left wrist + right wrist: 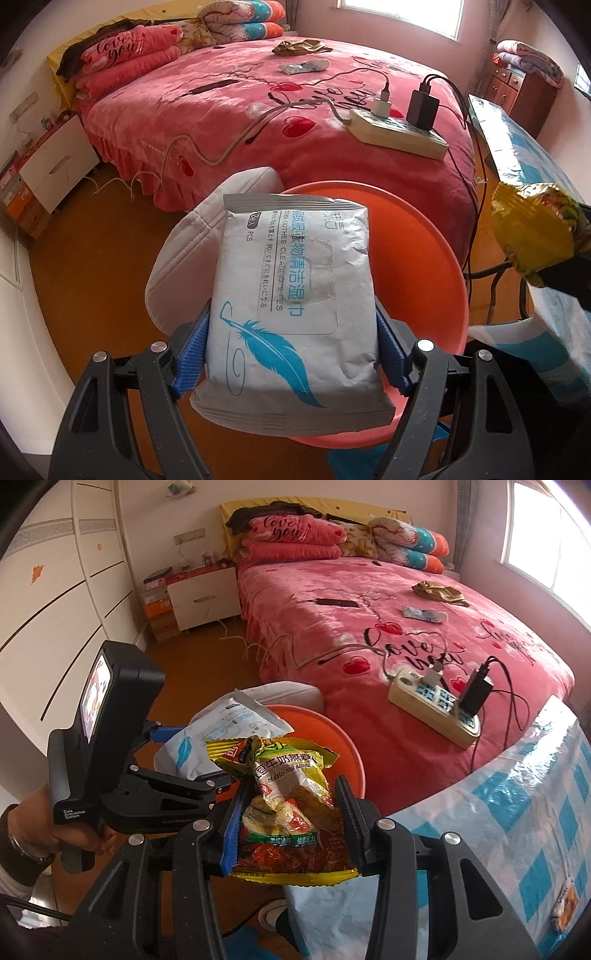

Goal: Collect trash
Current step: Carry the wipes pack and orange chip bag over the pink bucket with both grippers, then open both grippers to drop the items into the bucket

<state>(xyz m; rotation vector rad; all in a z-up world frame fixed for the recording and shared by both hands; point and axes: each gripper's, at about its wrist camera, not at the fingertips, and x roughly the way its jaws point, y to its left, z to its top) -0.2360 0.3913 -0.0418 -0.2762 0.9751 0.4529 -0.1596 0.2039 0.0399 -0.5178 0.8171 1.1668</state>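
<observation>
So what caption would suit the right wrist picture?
Right hand-held gripper clamps a yellow snack bag near an orange basin, the pink bed behind.

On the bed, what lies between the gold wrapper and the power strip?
In both views, a small silvery-blue packet lies on the blanket between the gold wrapper and the power strip.

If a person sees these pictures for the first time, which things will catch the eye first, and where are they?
First, the white wipes pack with a blue feather, clamped in the left gripper over the orange basin. Next, the crumpled yellow oatmeal bag gripped by the right gripper, near the basin's right side. Behind them, the pink bed carries a power strip.
</observation>
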